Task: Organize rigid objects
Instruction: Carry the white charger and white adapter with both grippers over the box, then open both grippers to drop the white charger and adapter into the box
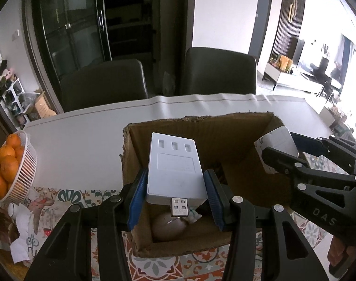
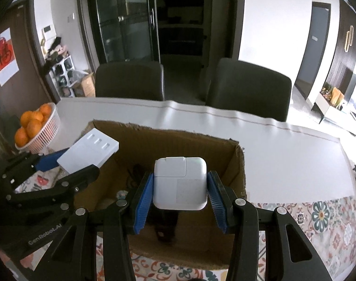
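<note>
Both grippers are hovering over the open cardboard box [image 1: 201, 126], which is sitting on the patterned tablecloth [image 1: 168, 267], and each one is carrying something. The left gripper [image 1: 175, 192] is pinching a white USB hub [image 1: 174, 168] between its blue pads [image 1: 137, 199], jaws closed snugly on the hub's sides, the metal USB plug [image 1: 180, 207] pointing back toward the camera. The hub is hanging above the box's left half, over a rounded pale object [image 1: 168, 228] lying on the box floor. Over on the right side of the box, the right gripper [image 2: 180, 194] is clamping a white square power adapter [image 2: 180, 183], jaws narrowed to the adapter's width, and holding it above the box interior, where something dark [image 2: 165, 229] is lying on the floor below it. Left of the box, a white basket [image 1: 23, 178] of oranges [image 1: 7, 164] is sitting at the table's edge. Beyond the box, two dark chairs [image 2: 131, 79] are standing at the far side of the table.
</note>
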{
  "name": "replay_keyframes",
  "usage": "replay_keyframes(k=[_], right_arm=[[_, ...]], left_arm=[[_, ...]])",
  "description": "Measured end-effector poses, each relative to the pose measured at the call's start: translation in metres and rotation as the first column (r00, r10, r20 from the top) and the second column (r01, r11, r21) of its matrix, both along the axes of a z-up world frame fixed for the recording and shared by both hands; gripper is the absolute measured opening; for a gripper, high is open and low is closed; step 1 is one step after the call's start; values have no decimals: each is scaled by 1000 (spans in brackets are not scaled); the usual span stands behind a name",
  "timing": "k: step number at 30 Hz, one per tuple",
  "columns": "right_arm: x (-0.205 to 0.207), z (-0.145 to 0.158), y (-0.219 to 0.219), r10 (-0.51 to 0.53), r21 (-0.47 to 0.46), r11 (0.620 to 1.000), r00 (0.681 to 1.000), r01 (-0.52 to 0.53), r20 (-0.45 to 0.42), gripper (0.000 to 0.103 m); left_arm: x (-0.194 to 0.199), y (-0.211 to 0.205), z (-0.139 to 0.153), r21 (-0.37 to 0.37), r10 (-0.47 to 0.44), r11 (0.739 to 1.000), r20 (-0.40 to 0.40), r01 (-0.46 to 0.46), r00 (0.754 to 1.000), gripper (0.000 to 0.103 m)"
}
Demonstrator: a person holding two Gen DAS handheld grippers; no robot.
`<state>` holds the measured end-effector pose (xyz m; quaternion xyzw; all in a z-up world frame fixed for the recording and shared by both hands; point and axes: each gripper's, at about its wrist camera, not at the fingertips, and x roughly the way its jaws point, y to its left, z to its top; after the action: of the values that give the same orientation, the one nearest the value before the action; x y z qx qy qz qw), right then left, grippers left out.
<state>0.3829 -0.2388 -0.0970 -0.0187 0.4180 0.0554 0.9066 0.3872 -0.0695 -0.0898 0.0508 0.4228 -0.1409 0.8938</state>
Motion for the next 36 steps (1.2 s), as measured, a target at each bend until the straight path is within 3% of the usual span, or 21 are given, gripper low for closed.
replay_keyframes(k=[15, 23, 27, 36], right_arm=[[13, -40, 3, 47, -33, 998, 993, -51, -111, 48], [15, -41, 3, 54, -40, 997, 991, -59, -122, 50], [8, -38, 2, 38, -37, 998, 993, -42, -112, 50], [-36, -2, -2, -36, -33, 999, 998, 37, 42, 54]], left_arm=[[12, -12, -28, 70, -36, 997, -52, 40, 998, 48], [16, -16, -31, 82, -46, 995, -78, 52, 996, 48], [9, -15, -28, 86, -39, 995, -67, 45, 997, 53], [-35, -1, 0, 46, 2, 999, 26, -3, 1000, 60]])
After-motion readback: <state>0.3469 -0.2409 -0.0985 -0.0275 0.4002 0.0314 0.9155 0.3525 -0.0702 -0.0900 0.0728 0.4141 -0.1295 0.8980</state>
